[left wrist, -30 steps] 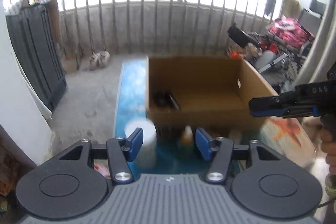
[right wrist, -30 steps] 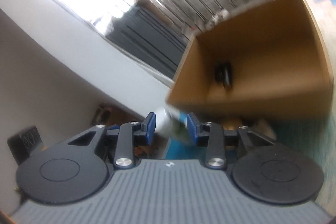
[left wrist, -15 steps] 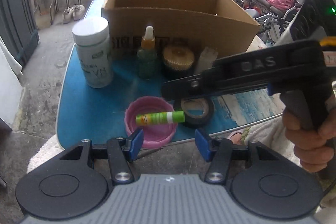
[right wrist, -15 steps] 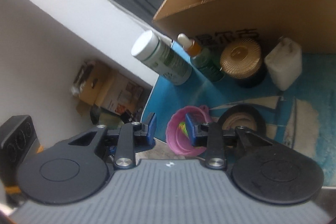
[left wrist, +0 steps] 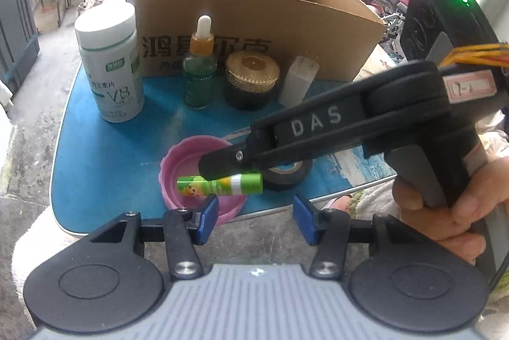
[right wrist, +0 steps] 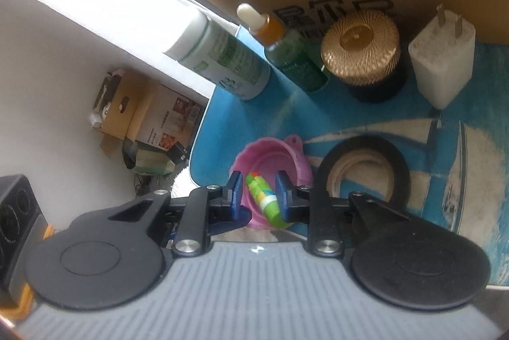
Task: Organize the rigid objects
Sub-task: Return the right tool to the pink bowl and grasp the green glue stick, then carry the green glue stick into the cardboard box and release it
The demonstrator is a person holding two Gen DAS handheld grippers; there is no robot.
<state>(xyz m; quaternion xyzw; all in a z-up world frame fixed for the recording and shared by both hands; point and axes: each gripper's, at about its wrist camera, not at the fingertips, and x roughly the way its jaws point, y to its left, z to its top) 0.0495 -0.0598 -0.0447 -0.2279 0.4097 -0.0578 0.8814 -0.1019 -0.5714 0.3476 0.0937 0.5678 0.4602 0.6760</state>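
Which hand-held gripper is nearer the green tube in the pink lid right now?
Right. The right hand-held gripper straddles the green tube, jaws closing around it. The left hand-held gripper hangs open off the table edge, short of the pink lid.

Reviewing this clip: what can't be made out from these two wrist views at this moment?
- Inside of the cardboard box: hidden in both views by its front wall.
- Black tape roll: in the left wrist view, mostly covered by the right gripper.
- Contact on the green tube: the jaws are closing around it; whether the pads touch it is unclear in either view.
- Label text on the white bottle: too small and blurred.
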